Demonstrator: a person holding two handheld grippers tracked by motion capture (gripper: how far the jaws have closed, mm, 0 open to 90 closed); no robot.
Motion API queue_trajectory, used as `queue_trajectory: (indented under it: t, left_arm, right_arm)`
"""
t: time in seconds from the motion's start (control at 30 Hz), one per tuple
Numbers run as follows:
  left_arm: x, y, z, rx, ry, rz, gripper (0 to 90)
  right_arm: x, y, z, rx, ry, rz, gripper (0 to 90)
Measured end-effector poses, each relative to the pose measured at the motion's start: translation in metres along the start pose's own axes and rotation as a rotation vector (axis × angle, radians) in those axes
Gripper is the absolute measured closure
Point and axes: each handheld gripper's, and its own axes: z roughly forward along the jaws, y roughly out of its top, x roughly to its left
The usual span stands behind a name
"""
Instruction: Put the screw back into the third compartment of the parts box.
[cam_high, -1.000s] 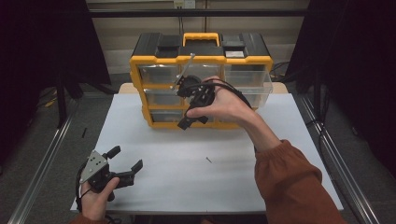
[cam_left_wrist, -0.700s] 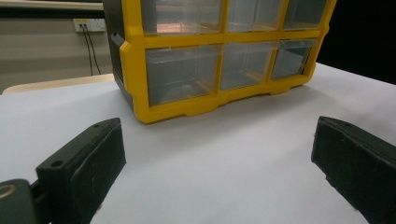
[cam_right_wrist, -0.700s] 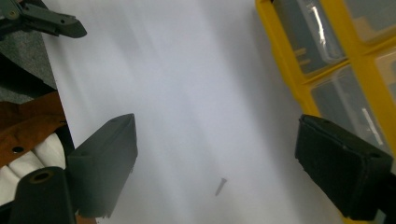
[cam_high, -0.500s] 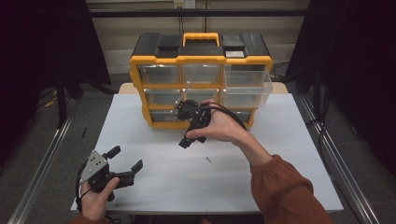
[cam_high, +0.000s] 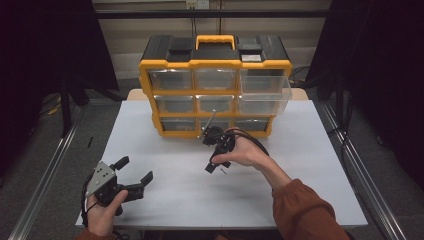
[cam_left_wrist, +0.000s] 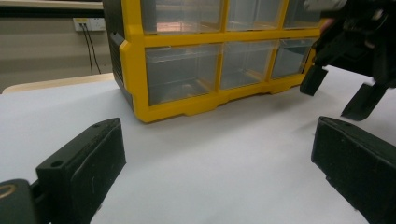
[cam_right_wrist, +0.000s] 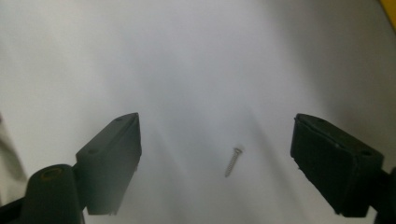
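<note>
While the right gripper (cam_high: 215, 162) hangs tips-down over the white table (cam_high: 310, 165), these entries hold:

Screw position: small silver screw (cam_right_wrist: 232, 161) lies flat on the table, lower centre of the right gripper view, between the two black jaws and nearer the right-hand one, touching neither. In the high view it is a tiny mark (cam_high: 223, 171) at frame centre, just right of the gripper tips.

Right gripper opening: jaws stand wide apart and have just been closing a little; the screw sits between them ungripped, the pads pressing on nothing.

Right gripper contact: cannot tell whether the tips meet the table.

Left gripper (cam_high: 136, 176): lower left of the high view, held in the person's hand, jaws spread wide, holding nothing.

Left gripper view: its own jaws at the bottom corners, bare table between them; right gripper (cam_left_wrist: 345, 95) at upper right.

Organizer: yellow drawer cabinet (cam_high: 216, 92) stands at upper centre of the high view, behind the right gripper, well apart from the screw.
</note>
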Motion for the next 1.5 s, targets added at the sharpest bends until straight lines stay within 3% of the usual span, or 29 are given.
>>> queue_trajectory:
  t: [0.17, 0.4, 0.67, 0.77, 1.17, 1.5]
  left_arm:
    - [0.000, 0.000, 0.000, 0.002, -0.001, -0.005, 2.8]
    - [0.000, 0.000, 0.000, 0.003, 0.001, -0.004, 2.8]
    - [0.000, 0.000, 0.000, 0.001, 0.000, -0.003, 2.8]
    - [0.000, 0.000, 0.000, 0.006, -0.002, -0.005, 2.8]
    - [0.000, 0.000, 0.000, 0.000, -0.002, -0.001, 2.8]
    - [-0.001, 0.000, 0.000, 0.002, 0.000, -0.003, 2.8]
  right_arm:
    - [-0.011, -0.008, 0.013, 0.040, -0.015, 0.029, 20.5]
    - [-0.018, -0.015, 0.024, 0.067, 0.000, 0.057, 24.4]
    - [-0.018, -0.019, 0.032, 0.107, 0.000, 0.061, 43.9]
    - [-0.017, -0.019, 0.035, 0.120, 0.004, 0.046, 49.1]
    - [-0.010, -0.018, 0.037, 0.140, -0.078, -0.005, 61.7]
    - [-0.008, -0.017, 0.037, 0.155, -0.088, -0.020, 71.2]
